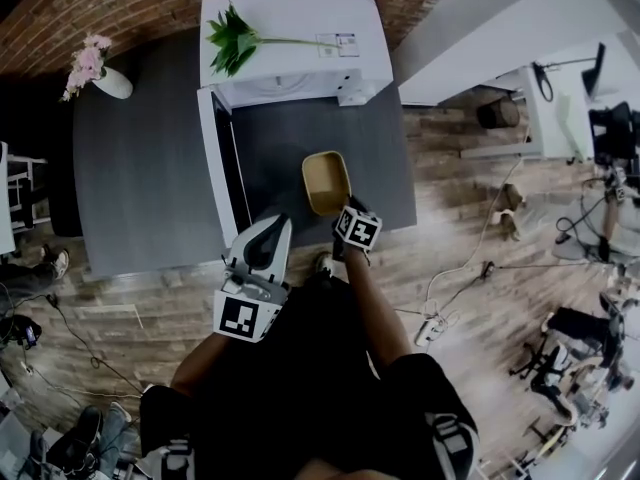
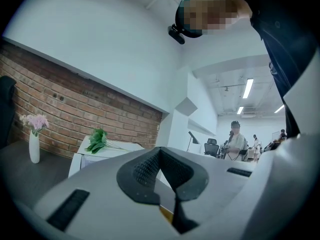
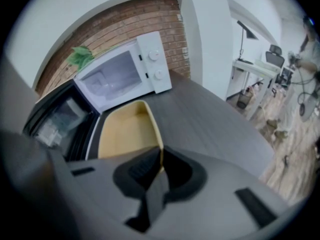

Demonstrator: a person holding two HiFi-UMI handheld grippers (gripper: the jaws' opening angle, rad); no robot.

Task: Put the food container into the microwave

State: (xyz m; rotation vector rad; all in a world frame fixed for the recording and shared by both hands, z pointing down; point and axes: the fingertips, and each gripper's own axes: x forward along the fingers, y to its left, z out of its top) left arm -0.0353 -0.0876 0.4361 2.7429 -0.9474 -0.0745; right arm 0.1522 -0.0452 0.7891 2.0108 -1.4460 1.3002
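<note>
The tan food container [image 1: 326, 181] is empty and sits in front of the white microwave [image 1: 290, 38], whose door [image 1: 215, 163] stands open to the left. My right gripper [image 1: 343, 215] is shut on the container's near rim. In the right gripper view the container [image 3: 125, 131] runs away from the right gripper [image 3: 161, 153] toward the microwave [image 3: 150, 64] and its open door [image 3: 60, 119]. My left gripper [image 1: 267, 230] hovers at the table's front edge, left of the container. In its own view the left gripper [image 2: 160, 151] is shut and holds nothing.
The dark grey table [image 1: 130, 168] carries a white vase of pink flowers [image 1: 100, 73] at the back left. A green plant sprig [image 1: 235, 40] lies on top of the microwave. Cables and a power strip [image 1: 432, 328] lie on the wooden floor at right. A person [image 2: 235, 140] stands far off.
</note>
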